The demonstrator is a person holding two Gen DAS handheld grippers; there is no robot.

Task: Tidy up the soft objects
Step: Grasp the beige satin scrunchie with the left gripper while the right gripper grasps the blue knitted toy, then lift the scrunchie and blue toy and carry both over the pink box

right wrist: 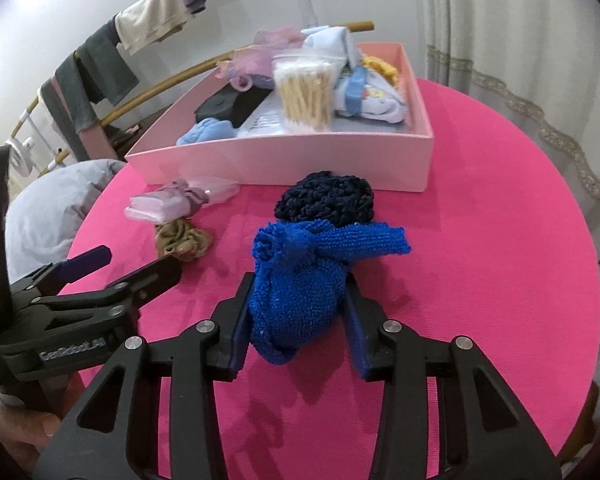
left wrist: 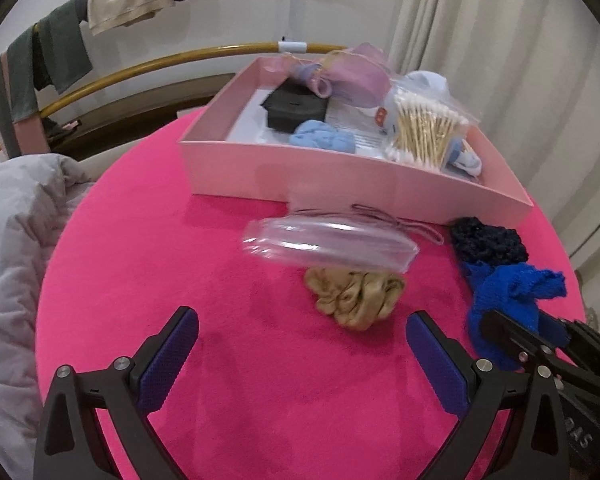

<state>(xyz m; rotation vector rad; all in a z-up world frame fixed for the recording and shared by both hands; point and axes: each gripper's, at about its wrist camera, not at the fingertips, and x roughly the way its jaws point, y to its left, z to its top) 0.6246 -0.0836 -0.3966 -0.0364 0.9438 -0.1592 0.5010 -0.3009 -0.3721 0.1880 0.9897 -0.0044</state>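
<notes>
A bright blue knitted cloth bundle point(right wrist: 300, 284) sits on the pink round table point(right wrist: 480, 280). My right gripper point(right wrist: 298, 312) is shut on it; it also shows in the left wrist view point(left wrist: 512, 300). A dark navy crocheted piece point(right wrist: 326, 198) lies just behind it. A tan satin scrunchie point(left wrist: 352, 296) lies ahead of my left gripper point(left wrist: 302, 344), which is open and empty. A clear plastic pouch point(left wrist: 328, 242) with a mauve tie lies behind the scrunchie. The pink box point(left wrist: 300, 172) holds soft items and cotton swabs point(left wrist: 424, 128).
A rack with hanging clothes point(left wrist: 56, 60) stands behind the table on the left. A grey duvet point(left wrist: 12, 240) lies at the table's left edge. Curtains point(left wrist: 500, 40) hang at the right. Bare table surface lies in front of both grippers.
</notes>
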